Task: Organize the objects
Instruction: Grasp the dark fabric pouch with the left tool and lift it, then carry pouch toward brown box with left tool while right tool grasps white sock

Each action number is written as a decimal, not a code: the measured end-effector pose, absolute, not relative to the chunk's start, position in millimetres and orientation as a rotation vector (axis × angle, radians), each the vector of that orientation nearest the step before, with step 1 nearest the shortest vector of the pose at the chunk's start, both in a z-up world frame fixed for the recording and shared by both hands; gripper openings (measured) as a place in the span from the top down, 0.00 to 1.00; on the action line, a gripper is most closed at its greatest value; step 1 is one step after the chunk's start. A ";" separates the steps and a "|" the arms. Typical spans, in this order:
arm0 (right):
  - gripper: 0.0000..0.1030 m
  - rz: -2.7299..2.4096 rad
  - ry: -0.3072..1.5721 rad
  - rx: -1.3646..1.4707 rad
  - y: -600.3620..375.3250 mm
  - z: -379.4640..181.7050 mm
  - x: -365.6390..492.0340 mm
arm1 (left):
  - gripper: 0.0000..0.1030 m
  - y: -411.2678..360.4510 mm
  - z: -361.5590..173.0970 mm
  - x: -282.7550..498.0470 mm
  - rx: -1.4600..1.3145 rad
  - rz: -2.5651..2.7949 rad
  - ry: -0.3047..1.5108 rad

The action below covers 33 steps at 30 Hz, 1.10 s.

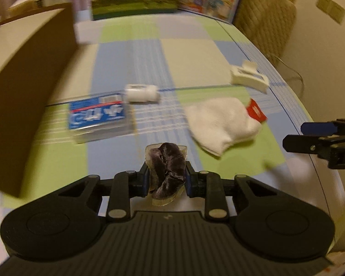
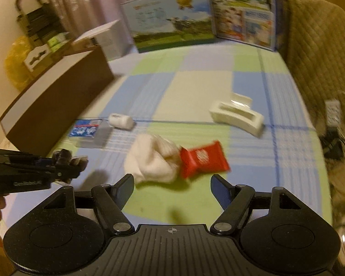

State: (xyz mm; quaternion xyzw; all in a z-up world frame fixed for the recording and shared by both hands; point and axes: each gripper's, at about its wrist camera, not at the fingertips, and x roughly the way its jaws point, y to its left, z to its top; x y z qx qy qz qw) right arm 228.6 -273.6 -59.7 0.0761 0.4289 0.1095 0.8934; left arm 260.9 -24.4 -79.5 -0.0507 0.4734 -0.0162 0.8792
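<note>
Left gripper [image 1: 167, 179] clamped on a dark velvet scrunchie [image 1: 166, 169], lifted clear of the checked tablecloth [image 1: 188, 53]. Right gripper [image 2: 172, 189] gapes empty, near the white sock [image 2: 154, 161] and red packet [image 2: 201, 161]. Far right — white hair claw [image 2: 238, 117]. Left — blue-labelled case [image 1: 99, 116], small white bottle [image 1: 141, 93], brown box [image 1: 27, 87]. Judgement: sorting barely begun — five items still loose.

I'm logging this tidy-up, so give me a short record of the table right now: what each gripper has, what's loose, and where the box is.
left gripper: shut on dark velvet scrunchie
right gripper: open, nothing between its fingers
loose on tablecloth: white cloth, red packet, white hair claw, small white cylinder, blue-labelled clear case
brown box: left side of table
</note>
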 end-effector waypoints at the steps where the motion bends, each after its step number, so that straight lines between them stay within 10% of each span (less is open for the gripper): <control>1: 0.31 0.242 0.883 0.149 -270.5 -60.3 233.3 | 0.76 -19.9 -76.3 258.1 -0.114 -0.015 0.980; 18: 0.57 0.426 0.885 -0.070 -239.5 -94.5 288.1 | 0.76 33.6 -28.7 197.1 -0.227 0.255 0.874; 23: 0.92 0.448 0.878 -0.120 -237.5 -93.6 284.9 | 0.76 43.3 -21.7 176.8 -0.252 0.311 0.864; 33: 0.93 0.454 0.805 0.003 -225.4 -41.7 259.3 | 0.76 55.8 3.3 157.4 -0.257 0.303 0.821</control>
